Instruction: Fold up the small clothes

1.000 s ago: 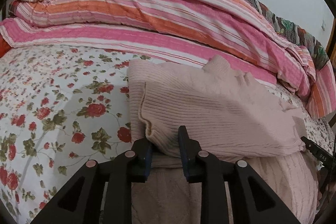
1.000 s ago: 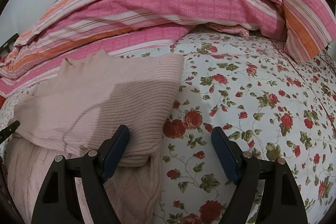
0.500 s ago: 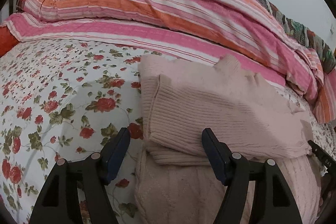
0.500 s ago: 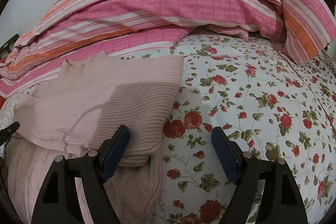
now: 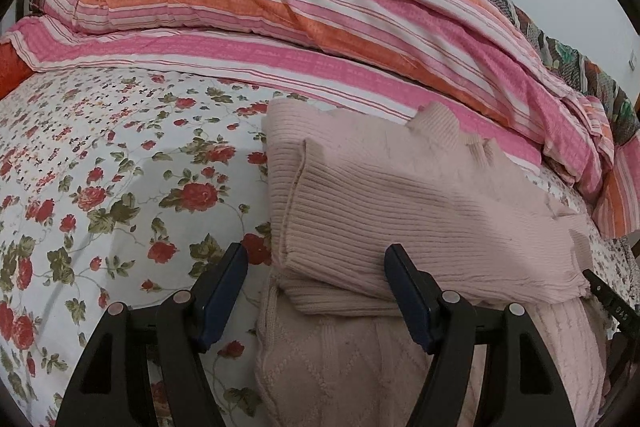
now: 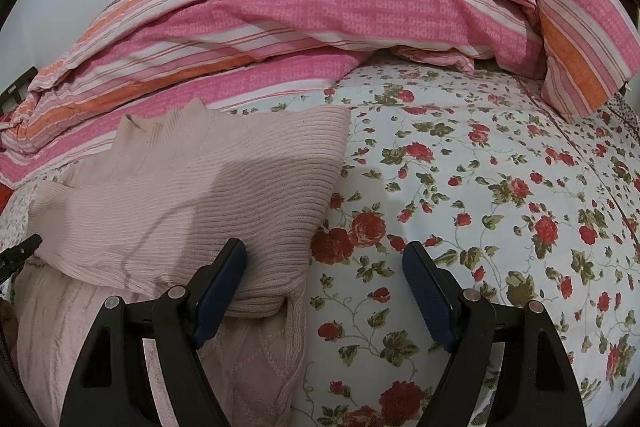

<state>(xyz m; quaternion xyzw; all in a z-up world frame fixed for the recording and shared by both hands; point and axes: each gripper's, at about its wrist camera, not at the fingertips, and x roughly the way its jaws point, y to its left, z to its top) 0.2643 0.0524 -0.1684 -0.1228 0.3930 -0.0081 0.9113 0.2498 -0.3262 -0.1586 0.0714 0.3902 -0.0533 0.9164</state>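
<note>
Your left tongs (image 5: 316, 291) apart, jaws just opened, straddling folded pink sweater's (image 5: 400, 211) corner without pressing, your right tongs (image 6: 324, 287) apart over floral bed (image 6: 480, 187), striped quilt (image 6: 320, 15) heaped along far edge

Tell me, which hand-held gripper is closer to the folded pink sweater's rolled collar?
Left. The left hand-held gripper straddles the pink sweater's near corner, collar straight ahead; the right hand-held gripper sits at its other edge, mostly over the floral sheet.

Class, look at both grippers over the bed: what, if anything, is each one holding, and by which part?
Nothing is held. The left gripper has just opened, its jaws standing apart around the pink sweater's folded corner. The right gripper is open too.
</note>
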